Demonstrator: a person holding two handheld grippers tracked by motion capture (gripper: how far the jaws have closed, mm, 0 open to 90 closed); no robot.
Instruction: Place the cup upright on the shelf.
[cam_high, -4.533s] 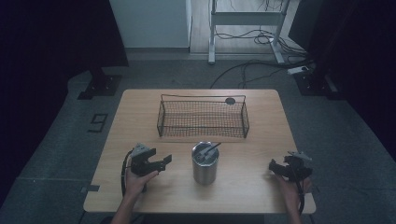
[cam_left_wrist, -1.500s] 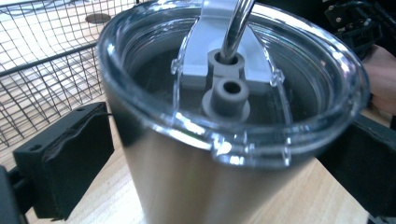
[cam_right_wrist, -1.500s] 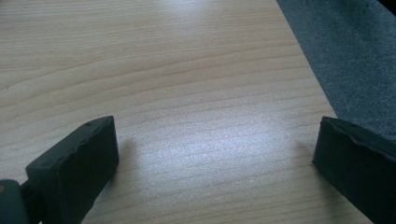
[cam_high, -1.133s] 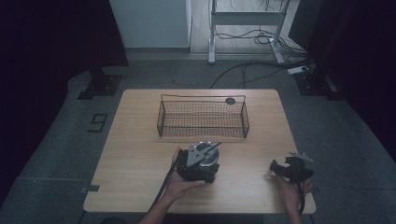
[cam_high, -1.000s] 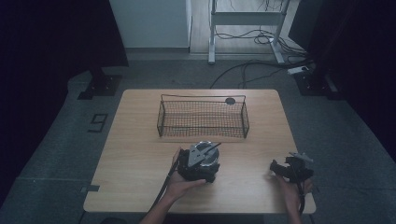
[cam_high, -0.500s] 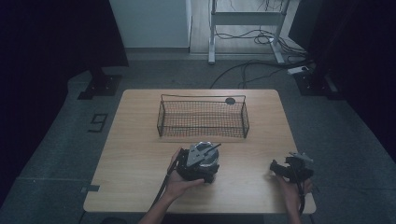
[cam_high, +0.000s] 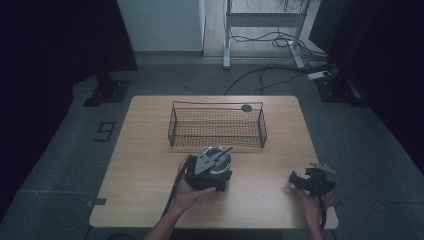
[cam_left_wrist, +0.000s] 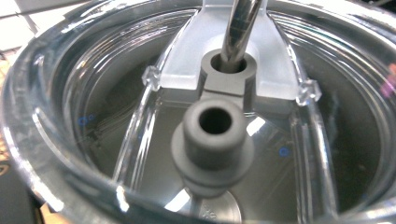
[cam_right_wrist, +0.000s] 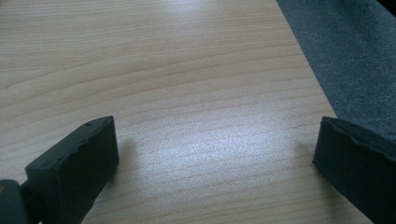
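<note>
A steel tumbler (cam_high: 221, 166) with a clear lid (cam_left_wrist: 70, 93) and a metal straw (cam_high: 223, 151) stands at the table's front middle. My left gripper (cam_high: 206, 174) is pressed against its near left side, tilted over the rim, and its jaws are hidden. Up close in the left gripper view I see the lid, a grey stopper (cam_left_wrist: 214, 140) and the straw (cam_left_wrist: 238, 28) passing through a grey hole. My right gripper (cam_high: 296, 179) rests low near the table's right front edge. In the right gripper view it (cam_right_wrist: 215, 154) stands open, jaws wide apart over bare wood.
A black wire basket (cam_high: 217, 127) stands behind the tumbler, across the middle of the wooden table (cam_high: 145, 165). A small dark disc (cam_high: 246, 107) lies behind the basket. Grey floor (cam_right_wrist: 355, 56) begins just past the table's right edge.
Since 4.5 s ago my left gripper has moved right, up against the tumbler. Over the last second it has barely shifted. My right gripper has stayed put.
</note>
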